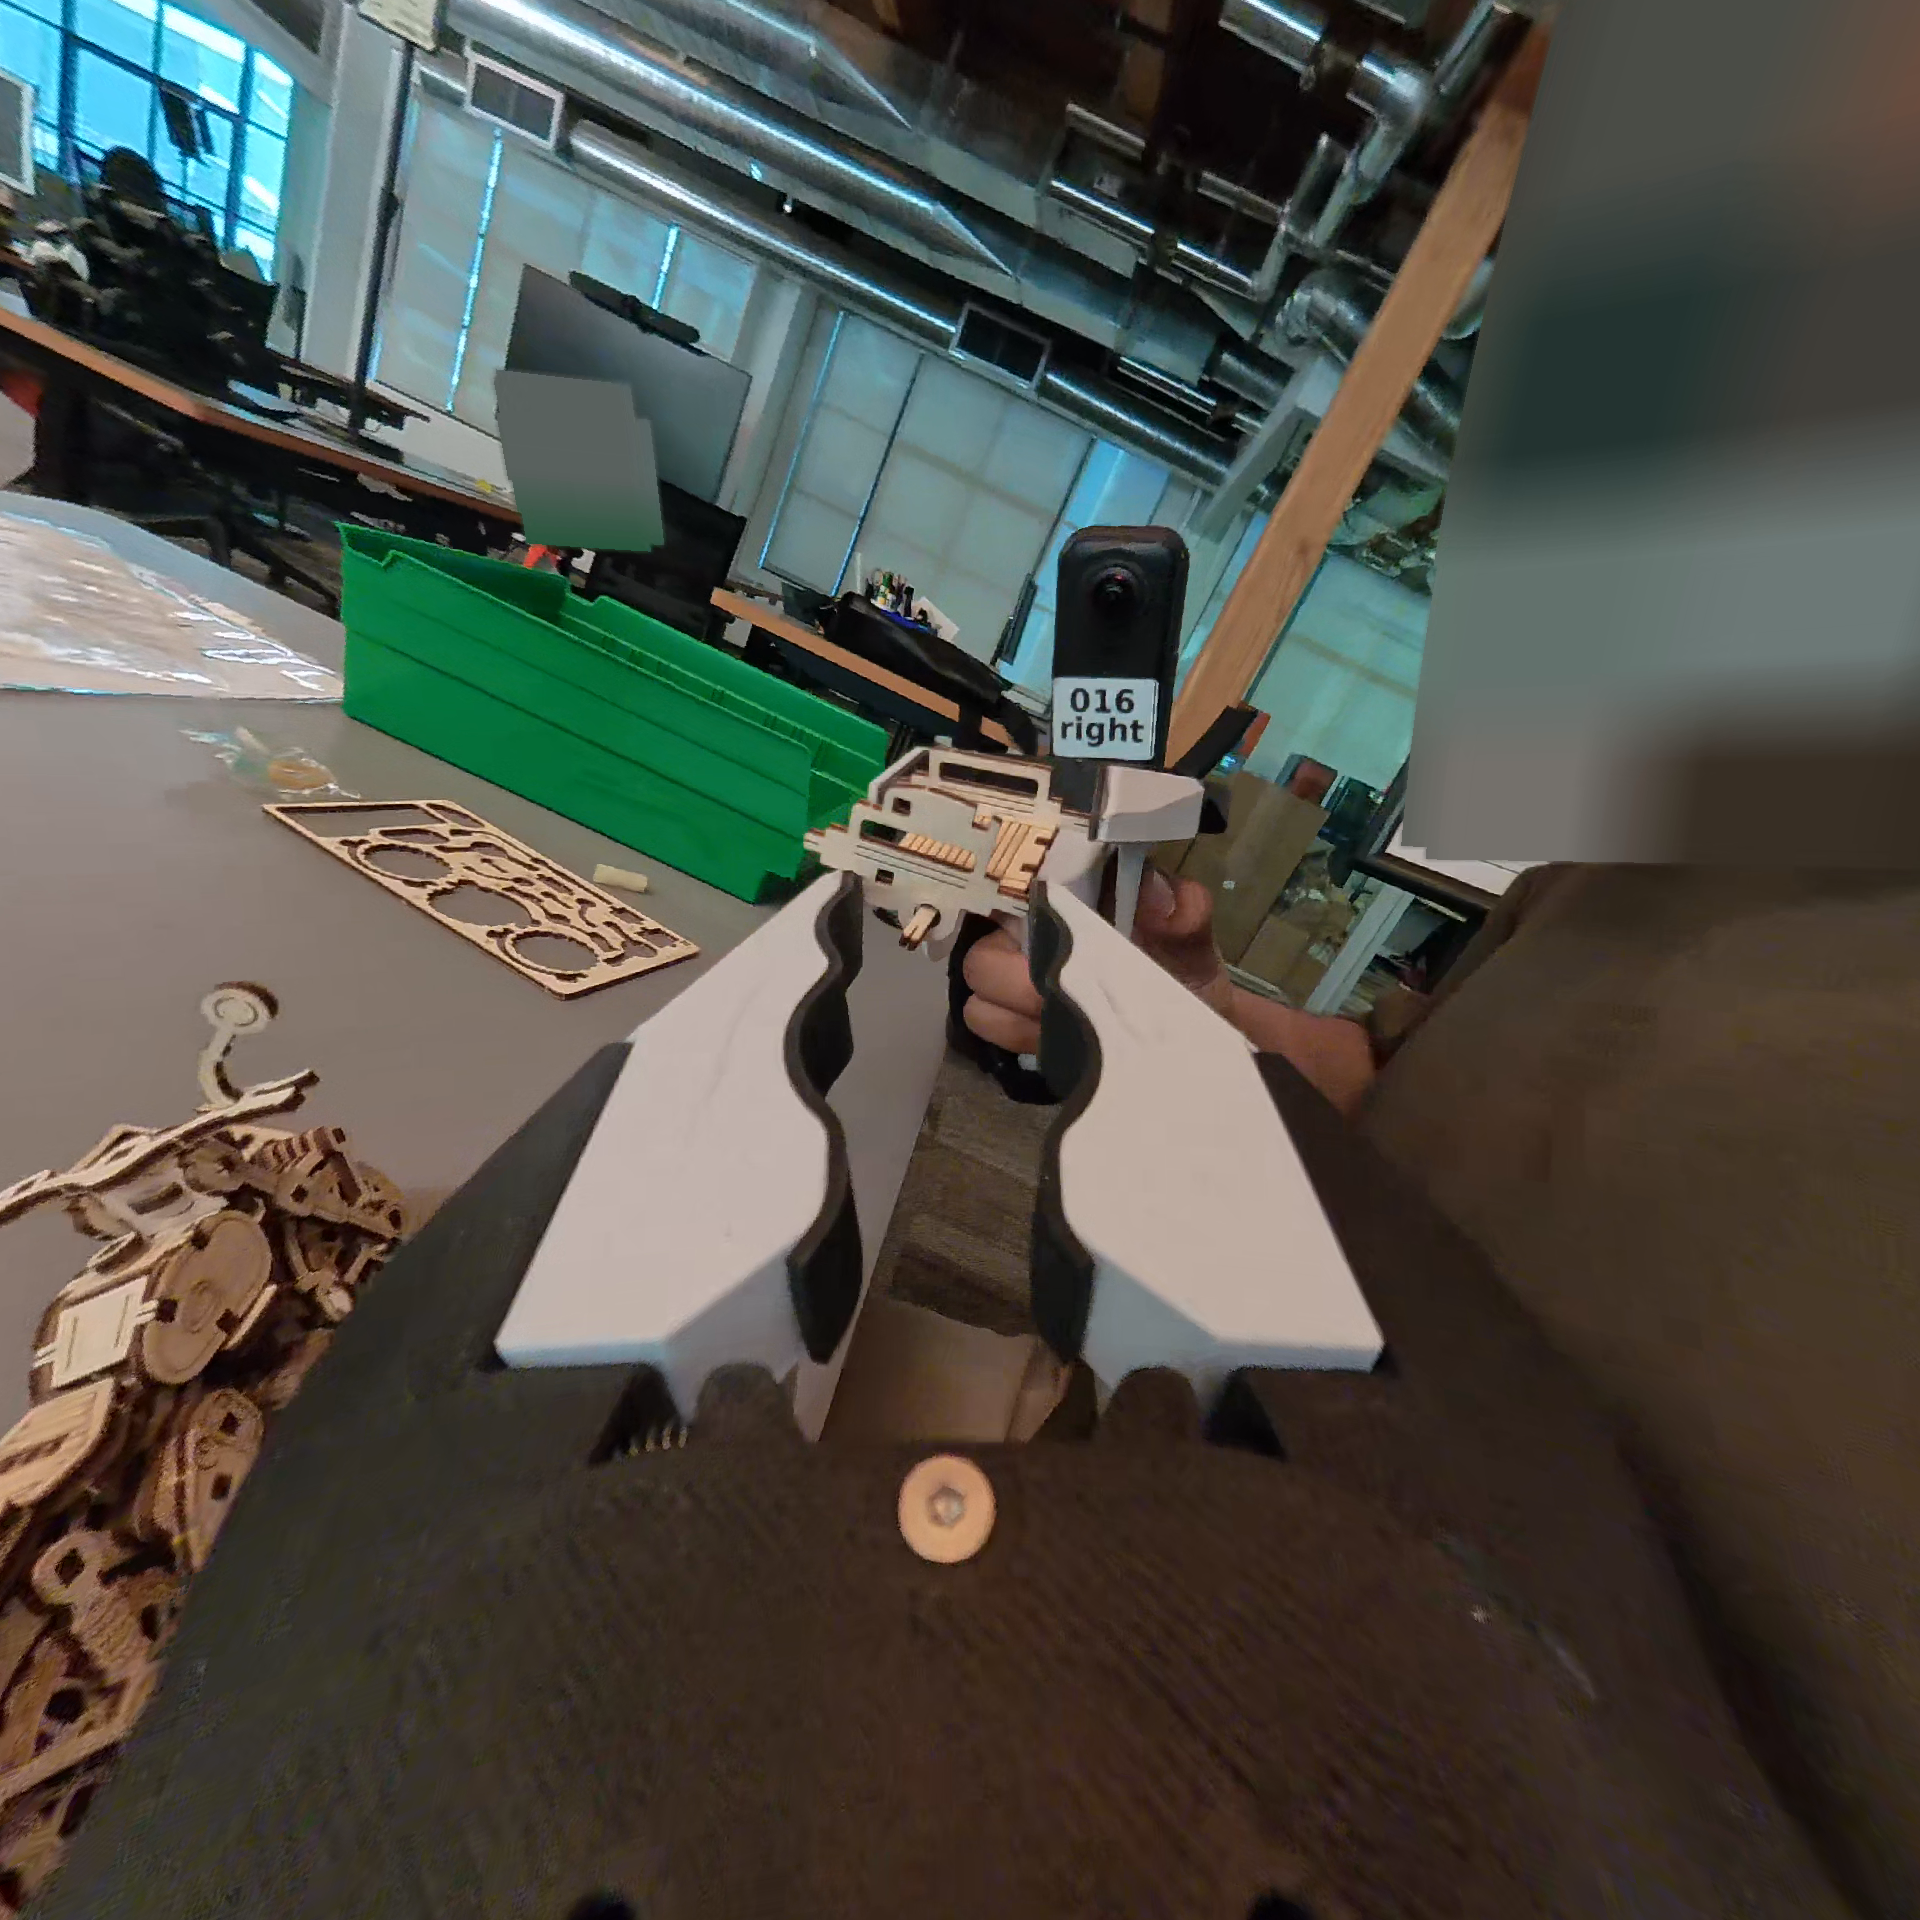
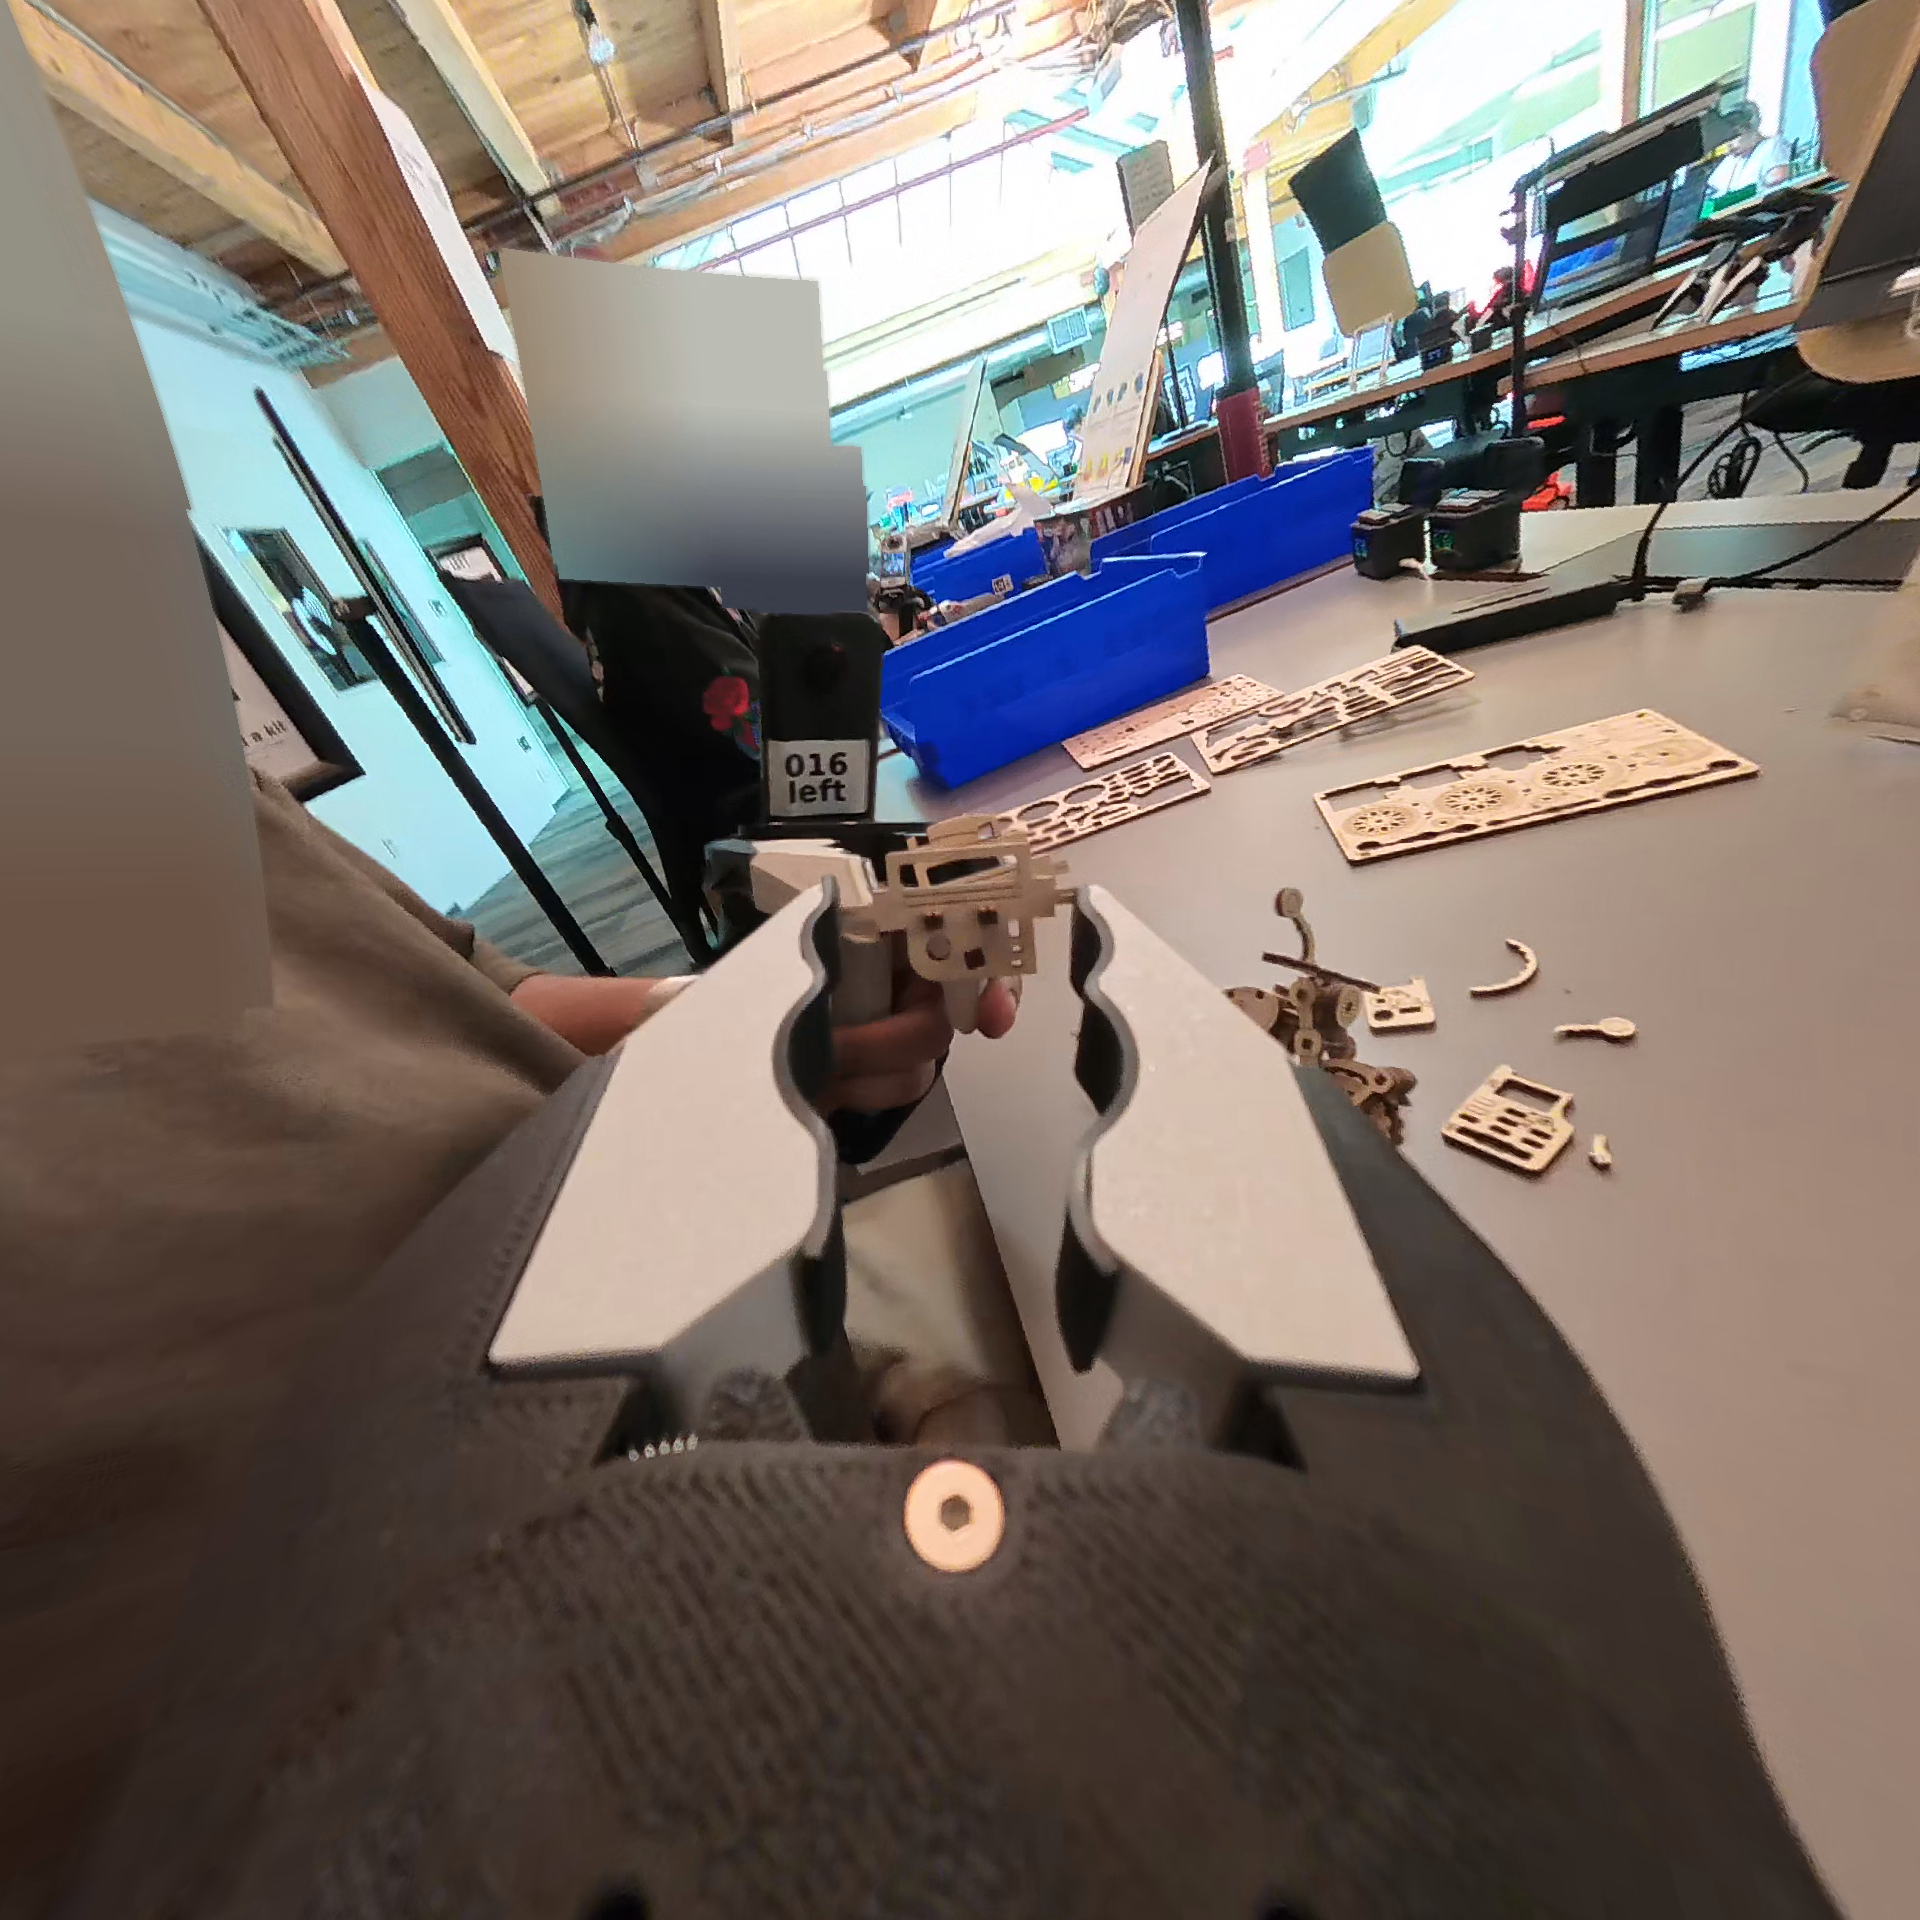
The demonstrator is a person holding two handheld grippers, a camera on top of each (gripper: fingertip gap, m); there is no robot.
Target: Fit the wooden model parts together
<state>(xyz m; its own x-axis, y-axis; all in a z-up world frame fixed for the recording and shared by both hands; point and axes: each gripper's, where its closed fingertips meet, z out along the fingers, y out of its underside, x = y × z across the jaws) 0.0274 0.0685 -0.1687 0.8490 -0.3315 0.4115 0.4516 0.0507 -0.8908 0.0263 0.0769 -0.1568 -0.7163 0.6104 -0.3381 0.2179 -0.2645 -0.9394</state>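
**Wooden subassembly held in the air between two hand-held grippers**

Item: wooden subassembly [image 1: 940,847], pale laser-cut plates slotted together, a short peg projecting underneath. It sits above the surface, at the fingertips of both tools, which face each other.

Left hand-held gripper [image 1: 940,914]: its fingers look parted around the piece's lower edge; whether they pinch it cannot be told.

Right hand-held gripper [image 2: 951,925]: the piece [image 2: 961,914] lies between its tips with a gap on the right side; grip cannot be told.

A hand [image 1: 1003,987] grips the right tool's handle; another hand [image 2: 914,1029] grips the left tool's.

Grey surface [image 1: 156,883]:
- heap of loose parts [image 1: 177,1320], also seen in the right view [image 2: 1320,1023]
- cut-out sheet [image 1: 483,894]
- further sheets [image 2: 1532,784]
- small grille piece [image 2: 1507,1120]
- green bin [image 1: 603,707]
- blue bins [image 2: 1049,665]
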